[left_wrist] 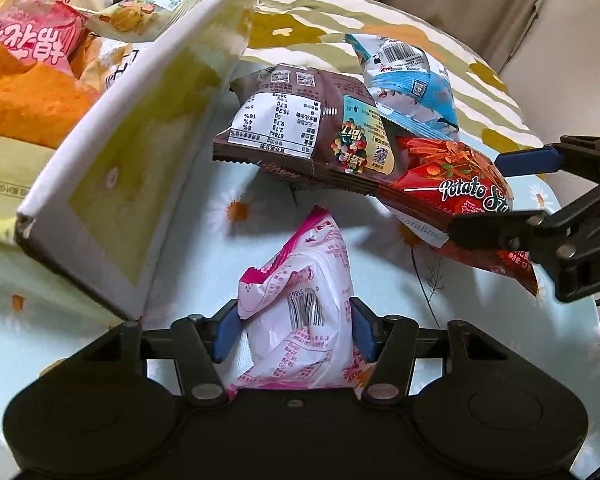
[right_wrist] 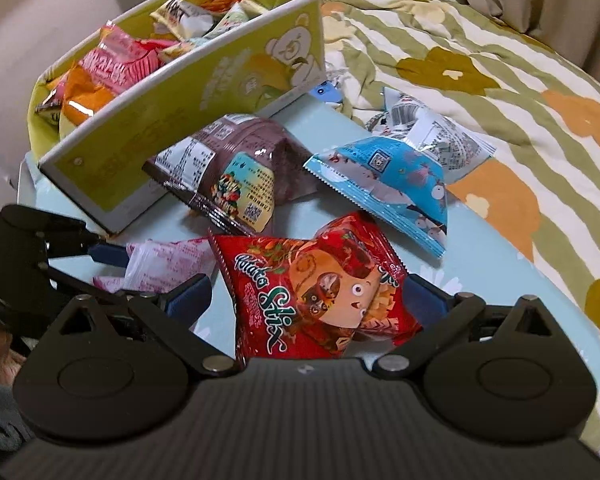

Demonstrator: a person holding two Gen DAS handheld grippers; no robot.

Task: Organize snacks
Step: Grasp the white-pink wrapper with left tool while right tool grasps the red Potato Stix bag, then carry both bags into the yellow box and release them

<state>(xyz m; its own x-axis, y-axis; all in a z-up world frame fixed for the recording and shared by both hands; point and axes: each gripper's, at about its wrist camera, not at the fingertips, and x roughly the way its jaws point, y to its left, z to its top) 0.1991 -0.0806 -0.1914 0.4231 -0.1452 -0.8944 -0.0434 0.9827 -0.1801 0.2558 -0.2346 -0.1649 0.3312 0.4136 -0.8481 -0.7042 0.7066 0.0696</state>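
My left gripper (left_wrist: 296, 324) is shut on a pink-and-white snack packet (left_wrist: 300, 300), which also shows in the right wrist view (right_wrist: 168, 264). My right gripper (right_wrist: 312, 296) is open with its fingers either side of a red Potato Stix packet (right_wrist: 316, 284), which also shows in the left wrist view (left_wrist: 460, 188). A brown packet (left_wrist: 300, 124) (right_wrist: 232, 172) and a blue packet (left_wrist: 412, 80) (right_wrist: 396, 176) lie on the pale blue table. The yellow-green box (right_wrist: 172, 128) (left_wrist: 140, 152) at the left holds several packets.
The pale blue floral tabletop (right_wrist: 480, 264) borders a green-and-orange flowered blanket (right_wrist: 480, 60) at the back and right. A small blue object (right_wrist: 326, 92) lies behind the box's corner. The left gripper shows at the left of the right wrist view (right_wrist: 60, 248).
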